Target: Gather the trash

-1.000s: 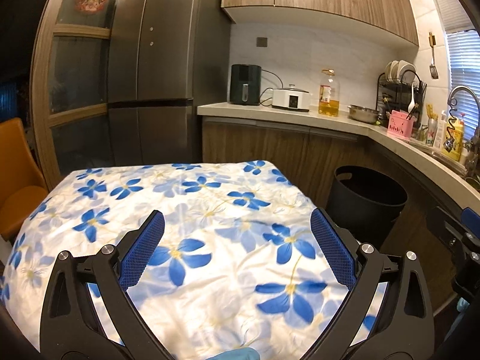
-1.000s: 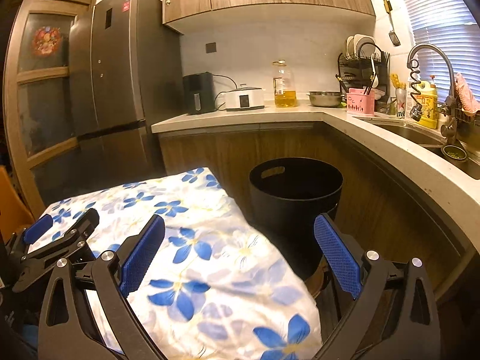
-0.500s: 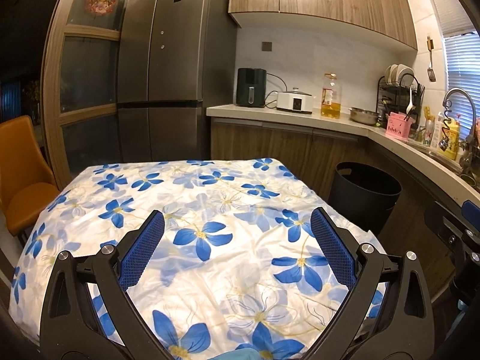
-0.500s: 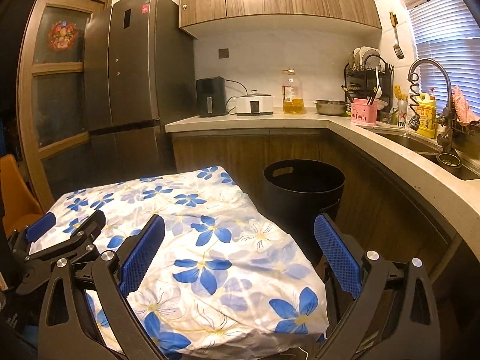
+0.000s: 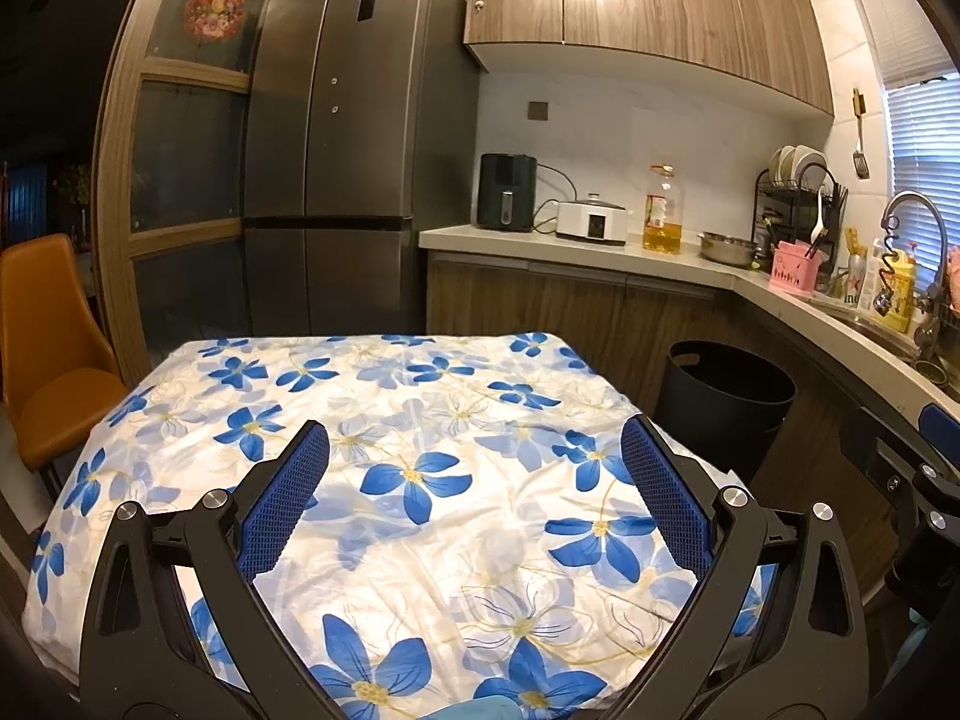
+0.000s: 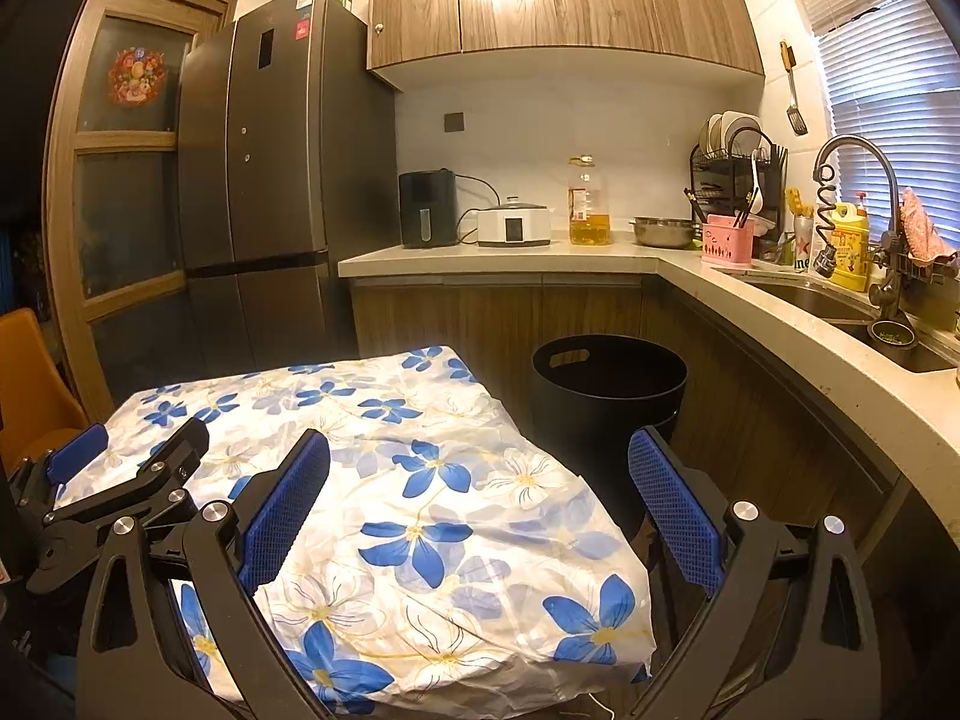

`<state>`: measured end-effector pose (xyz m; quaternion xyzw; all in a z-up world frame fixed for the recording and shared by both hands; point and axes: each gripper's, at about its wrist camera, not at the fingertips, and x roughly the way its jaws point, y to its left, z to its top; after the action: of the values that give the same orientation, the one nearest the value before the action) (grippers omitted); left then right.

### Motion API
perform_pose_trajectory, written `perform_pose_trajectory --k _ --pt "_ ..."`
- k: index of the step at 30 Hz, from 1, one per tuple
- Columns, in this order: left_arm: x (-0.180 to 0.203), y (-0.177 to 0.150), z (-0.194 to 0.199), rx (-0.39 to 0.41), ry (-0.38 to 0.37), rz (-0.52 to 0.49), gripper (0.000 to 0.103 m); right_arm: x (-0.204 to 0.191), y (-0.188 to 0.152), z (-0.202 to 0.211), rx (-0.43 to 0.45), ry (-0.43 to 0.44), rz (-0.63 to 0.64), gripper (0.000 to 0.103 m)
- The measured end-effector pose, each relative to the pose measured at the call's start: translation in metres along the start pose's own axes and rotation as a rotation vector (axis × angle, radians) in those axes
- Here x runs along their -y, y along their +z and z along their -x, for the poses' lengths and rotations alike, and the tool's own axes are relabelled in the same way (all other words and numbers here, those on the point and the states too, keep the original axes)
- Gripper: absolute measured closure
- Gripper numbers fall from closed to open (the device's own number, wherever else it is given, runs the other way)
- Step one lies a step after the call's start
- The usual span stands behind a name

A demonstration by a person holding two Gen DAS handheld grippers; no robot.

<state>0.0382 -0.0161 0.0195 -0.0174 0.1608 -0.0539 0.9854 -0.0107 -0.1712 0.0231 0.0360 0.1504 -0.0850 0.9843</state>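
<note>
I hold the left gripper and right gripper spread wide and empty over the floral cloth, no trash visible; black bin ahead-right, so I judge searching comes next.

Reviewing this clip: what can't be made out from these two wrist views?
- Inside of the black bin: both views, its rim and darkness hide any contents.
- Tabletop near edge: left wrist view, left hand-held gripper covers the floral cloth.
- Pale-blue object: left wrist view, cut off by the bottom edge.
- Sink basin: right wrist view, mostly hidden.
</note>
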Motion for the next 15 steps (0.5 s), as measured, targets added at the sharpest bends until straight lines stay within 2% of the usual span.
perform_pose_trajectory --k 15 --pt "-0.0011 0.0056 0.0035 0.022 0.011 0.003 0.007 -0.0015 0.0008 0.0005 0.004 0.004 -0.001 0.007"
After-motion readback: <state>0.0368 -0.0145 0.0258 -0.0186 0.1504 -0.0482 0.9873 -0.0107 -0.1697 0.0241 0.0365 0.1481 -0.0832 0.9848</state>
